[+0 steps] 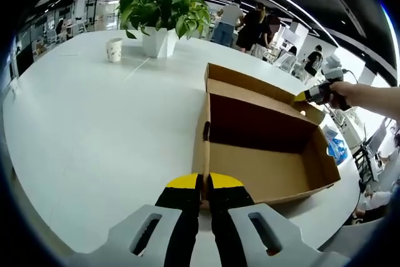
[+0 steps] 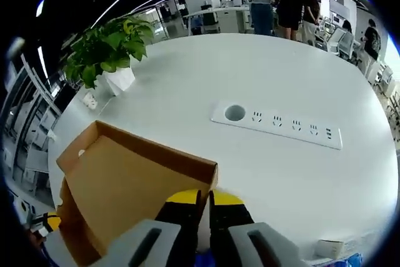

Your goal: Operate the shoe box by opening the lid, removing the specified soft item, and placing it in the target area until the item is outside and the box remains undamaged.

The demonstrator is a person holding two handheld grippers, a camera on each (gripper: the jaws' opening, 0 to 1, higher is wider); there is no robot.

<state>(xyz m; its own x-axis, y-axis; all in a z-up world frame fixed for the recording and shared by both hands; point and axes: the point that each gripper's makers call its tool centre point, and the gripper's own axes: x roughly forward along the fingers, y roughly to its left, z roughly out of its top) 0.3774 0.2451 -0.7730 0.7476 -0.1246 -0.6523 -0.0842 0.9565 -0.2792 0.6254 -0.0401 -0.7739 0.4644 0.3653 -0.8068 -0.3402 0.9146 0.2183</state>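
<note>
Shoe box: brown cardboard shoe box [image 1: 262, 154] lies open on the white round table [image 1: 94, 129], near the table's edge closest to the left gripper; its interior looks bare, with a dark shadowed far wall.
Lid: brown cardboard hinged lid [image 2: 134, 176] is swung back; in the left gripper view it stands up along the box's far side [image 1: 250, 85].
Left gripper: black two-jaw gripper with yellow tips [image 1: 204, 182] has its jaws drawn together, pinching the near short wall of the box at its top edge.
Right gripper: black gripper with yellow tips [image 2: 204, 199] has its jaws nearly together, clamped on the lid's free edge; in the left gripper view it shows at the lid's far corner [image 1: 306, 96], held by a person's hand [image 1: 350, 95].
Soft item: cannot tell where it is.
Plant: green leafy plant in a white square pot [image 1: 164, 14] stands toward the table's far edge.
Cup: white paper cup [image 1: 114, 49] stands near the plant, apart from it.
Power strip: white recessed socket strip [image 2: 278, 125] sits in the tabletop beyond the lid.
Background: people [image 1: 244, 26] stand beyond the table's far edge.
</note>
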